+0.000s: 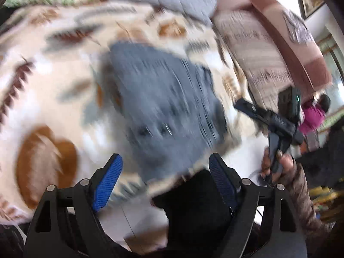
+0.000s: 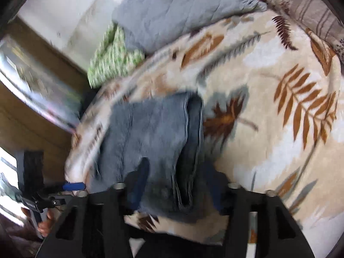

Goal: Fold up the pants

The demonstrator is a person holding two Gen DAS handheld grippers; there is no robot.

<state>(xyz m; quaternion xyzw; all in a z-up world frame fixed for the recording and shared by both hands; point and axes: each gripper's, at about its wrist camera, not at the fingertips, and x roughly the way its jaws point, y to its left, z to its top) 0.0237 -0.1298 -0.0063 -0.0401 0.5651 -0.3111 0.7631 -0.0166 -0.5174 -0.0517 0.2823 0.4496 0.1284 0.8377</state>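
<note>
The left claw (image 1: 164, 180) stood spread wide, its blue pads well apart with nothing between them, hovering above the pants (image 1: 163, 99). The right claw (image 2: 176, 185) was also spread and empty in its own view, its fingers blurred on either side of the cloth below.

The pants (image 2: 154, 142), blue-grey denim, lay folded into a compact stack on the leaf-patterned blanket (image 2: 268, 99) of the bed, close to the bed's near edge and toward its left side in the right wrist view. Layered folds showed along the stack's right side. A grey pillow (image 2: 178, 10) and a green patterned cloth (image 2: 111, 58) sat at the bed's far edge, well apart from the stack.

The fold looked largely done. The chief risk from here seemed to be the stack's place near the bed's edge: a careless nudge from either claw could push it off or spring the top layer open. Both views were smeared by motion, so a fast pass over the soft, uneven blanket could snag a fold.
</note>
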